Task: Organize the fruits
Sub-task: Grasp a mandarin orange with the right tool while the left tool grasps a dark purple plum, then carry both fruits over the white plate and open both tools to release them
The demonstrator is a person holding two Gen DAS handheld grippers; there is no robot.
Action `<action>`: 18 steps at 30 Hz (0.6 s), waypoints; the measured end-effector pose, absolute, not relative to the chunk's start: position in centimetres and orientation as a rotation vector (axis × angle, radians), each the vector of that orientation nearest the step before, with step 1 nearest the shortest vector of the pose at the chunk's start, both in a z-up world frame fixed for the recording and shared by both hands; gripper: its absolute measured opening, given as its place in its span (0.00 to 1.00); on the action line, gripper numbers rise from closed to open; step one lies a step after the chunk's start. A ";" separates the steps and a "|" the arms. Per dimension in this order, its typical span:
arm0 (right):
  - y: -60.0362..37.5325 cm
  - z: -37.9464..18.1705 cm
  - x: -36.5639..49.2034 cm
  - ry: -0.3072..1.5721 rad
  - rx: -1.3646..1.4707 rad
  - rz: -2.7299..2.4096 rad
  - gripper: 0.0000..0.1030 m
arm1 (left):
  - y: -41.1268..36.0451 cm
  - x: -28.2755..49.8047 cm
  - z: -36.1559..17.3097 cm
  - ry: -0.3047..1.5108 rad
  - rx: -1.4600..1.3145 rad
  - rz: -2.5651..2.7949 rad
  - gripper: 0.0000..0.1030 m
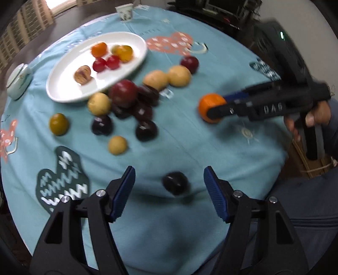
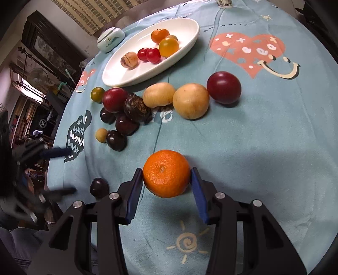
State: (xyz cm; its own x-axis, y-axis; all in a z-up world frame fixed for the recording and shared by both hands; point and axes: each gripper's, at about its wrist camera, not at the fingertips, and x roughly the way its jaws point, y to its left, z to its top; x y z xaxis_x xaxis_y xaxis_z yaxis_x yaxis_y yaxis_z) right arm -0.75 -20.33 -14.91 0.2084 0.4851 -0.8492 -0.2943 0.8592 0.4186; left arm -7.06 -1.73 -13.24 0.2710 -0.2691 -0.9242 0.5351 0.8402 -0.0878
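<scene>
My right gripper (image 2: pixel 166 179) is shut on an orange mandarin (image 2: pixel 166 173), just above the blue cloth; it shows too in the left wrist view (image 1: pixel 211 107). My left gripper (image 1: pixel 169 179) is open, its fingers on either side of a dark plum (image 1: pixel 175 183) near the table's front edge; the same plum (image 2: pixel 99 187) shows in the right wrist view. A white oval plate (image 2: pixel 186 27) holds a mandarin, yellow tomatoes, two red cherry tomatoes and a walnut. Several loose plums, pale round fruits and a green tomato (image 1: pixel 58 124) lie in front of the plate.
A round table under a blue patterned cloth (image 2: pixel 264 137). A small lidded ceramic jar (image 1: pixel 19 81) stands left of the plate. A paper cup (image 1: pixel 125 12) stands at the far edge. Dark furniture surrounds the table.
</scene>
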 end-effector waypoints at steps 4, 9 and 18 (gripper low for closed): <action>-19.9 -14.7 -1.2 1.243 0.175 0.557 0.45 | -2.0 -6.6 -15.0 1.221 0.219 -0.516 0.66; -20.0 -14.7 -1.6 1.245 0.179 0.547 0.45 | -2.1 -6.3 -16.9 1.297 0.213 -0.486 0.30; -19.0 -14.2 -1.5 1.233 0.165 0.566 0.46 | -0.7 -5.2 -13.0 1.182 0.147 -0.448 0.30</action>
